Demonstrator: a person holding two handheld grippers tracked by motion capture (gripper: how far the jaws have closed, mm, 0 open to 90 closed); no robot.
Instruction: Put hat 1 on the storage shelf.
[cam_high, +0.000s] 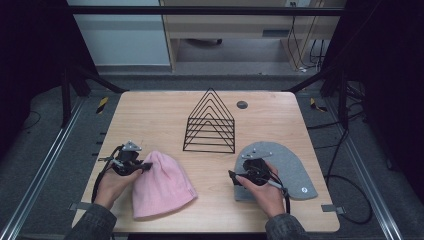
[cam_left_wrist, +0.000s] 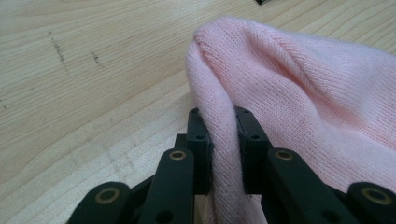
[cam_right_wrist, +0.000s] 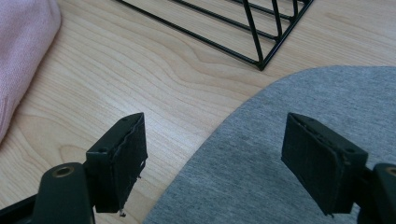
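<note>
The left gripper is clamped tight on the pink hat: both jaws press a raised fold of knit between them, right at the hat's rounded crown. From above, that gripper sits at the hat's upper left corner, and the hat runs away from it toward the person, crown far and brim near, slanting a little to the right. So the long axis lies almost along the left forearm, and any lift looks set to start from this pinched end.

Over on the other side, the right gripper stands wide open, holding nothing. Its jaws straddle the curved edge of the grey hat: one jaw over bare wood, the other over grey cloth. In the high view the right gripper hovers at the left edge of that hat, which lies flat, dome pointing away, with a small round tag near its lower right. The right hand is plainly the nearer one to it; the pink one belongs to the left.

Between and beyond the two hats stands a black wire rack of nested triangles, well clear of both, its corner close to the grey cloth in the right gripper view. All rests on a light wooden table with a small round grommet near the far edge. Dark frame rails and loose cables flank it; pale cabinets stand behind.
</note>
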